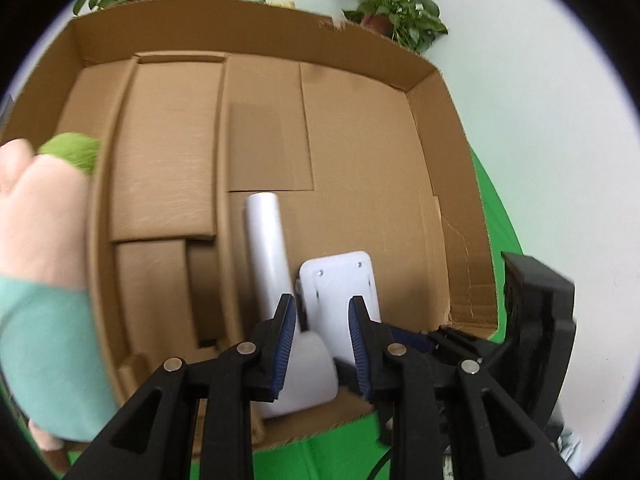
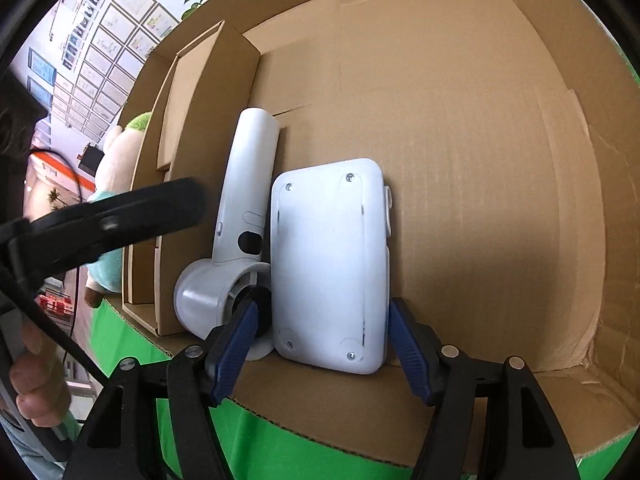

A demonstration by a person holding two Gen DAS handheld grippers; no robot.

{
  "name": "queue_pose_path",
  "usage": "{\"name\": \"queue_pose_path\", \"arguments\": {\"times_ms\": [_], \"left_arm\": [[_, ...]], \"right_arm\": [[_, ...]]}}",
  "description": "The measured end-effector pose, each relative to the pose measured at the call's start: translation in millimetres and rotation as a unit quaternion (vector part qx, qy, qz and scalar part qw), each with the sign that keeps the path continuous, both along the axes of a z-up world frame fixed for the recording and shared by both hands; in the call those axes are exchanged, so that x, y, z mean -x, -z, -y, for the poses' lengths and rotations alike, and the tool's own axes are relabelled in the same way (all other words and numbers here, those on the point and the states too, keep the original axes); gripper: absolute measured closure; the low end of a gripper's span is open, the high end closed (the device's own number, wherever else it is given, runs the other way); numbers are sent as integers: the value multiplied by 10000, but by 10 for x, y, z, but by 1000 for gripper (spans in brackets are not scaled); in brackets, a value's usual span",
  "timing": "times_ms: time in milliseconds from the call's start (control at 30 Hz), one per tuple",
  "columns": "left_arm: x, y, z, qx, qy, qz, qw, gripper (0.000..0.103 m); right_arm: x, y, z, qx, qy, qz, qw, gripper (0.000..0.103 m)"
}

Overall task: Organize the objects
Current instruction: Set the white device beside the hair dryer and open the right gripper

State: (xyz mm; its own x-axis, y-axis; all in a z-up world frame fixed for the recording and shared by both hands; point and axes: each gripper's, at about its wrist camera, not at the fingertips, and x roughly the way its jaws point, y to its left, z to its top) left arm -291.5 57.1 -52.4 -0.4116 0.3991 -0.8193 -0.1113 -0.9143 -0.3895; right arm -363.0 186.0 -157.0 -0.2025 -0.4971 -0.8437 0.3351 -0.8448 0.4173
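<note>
A white handheld dryer (image 1: 266, 240) (image 2: 248, 184) and a white rectangular device (image 1: 340, 292) (image 2: 330, 264) lie side by side on the floor of an open cardboard box (image 1: 452, 200) (image 2: 540, 80). My left gripper (image 1: 323, 340) hovers over the dryer's round head with a narrow gap between its pads and holds nothing. One of its black fingers (image 2: 152, 208) shows blurred above the dryer in the right wrist view. My right gripper (image 2: 325, 306) straddles the device's near end. Its right pad sits close to the edge, its left pad stands slightly off.
Folded cardboard inserts (image 1: 168, 152) (image 2: 200, 120) fill the box's left part. A cream plush toy (image 1: 40, 216) (image 2: 116, 152) with a green tuft and teal clothing stands outside the left wall. A green cloth (image 1: 492, 216) (image 2: 280, 440) lies underneath. Potted plants (image 1: 396, 4) stand behind.
</note>
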Motion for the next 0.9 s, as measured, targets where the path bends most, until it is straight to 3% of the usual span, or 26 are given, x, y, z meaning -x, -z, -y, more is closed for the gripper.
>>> {"name": "queue_pose_path", "arguments": {"times_ms": [100,267,367,433,467,500,533,567,633,700,767,900], "left_arm": [[-130,-49,103,97,-60,-187,9998,77],[-313,-106,178,130,-149,-552,9983,77],[-461,-160,161,374,-240,-883,9951,77],[-590,-236,156,543,-324,-1207,9907,76],[-674,-284,151,679,-388,-1407,9870,73],[-744,-323,146,827,-463,-1567,9831,57],[-842,-371,139,1044,-600,-1751,9772,33],[-966,-417,131,1307,-887,-1989,9672,23],[-1230,-506,116,1585,-1355,-2560,9439,16],[-1386,-529,40,1763,-1441,-2841,9314,15],[-1508,-534,0,1806,-1534,-2988,9244,15],[-1620,-531,19,1785,-1656,-2960,9236,15]], "right_arm": [[-40,-77,-35,77,63,-133,9999,38],[-80,-4,13,-246,11,-222,9995,54],[-81,-35,-6,-214,113,-275,9993,56],[-149,-153,-58,-327,310,-568,9974,55],[-220,-263,-82,-442,420,-855,9945,44],[-294,-357,-102,-500,470,-1095,9916,34],[-375,-448,-147,-516,500,-1336,9884,12],[-503,-574,-140,-493,503,-1686,9832,1],[-726,-708,-183,-539,486,-2128,9744,1],[-982,-784,-245,-742,596,-2489,9638,1],[-1185,-835,-248,-792,719,-2693,9571,1],[-1609,-1008,-407,-867,952,-3014,9448,1]]}}
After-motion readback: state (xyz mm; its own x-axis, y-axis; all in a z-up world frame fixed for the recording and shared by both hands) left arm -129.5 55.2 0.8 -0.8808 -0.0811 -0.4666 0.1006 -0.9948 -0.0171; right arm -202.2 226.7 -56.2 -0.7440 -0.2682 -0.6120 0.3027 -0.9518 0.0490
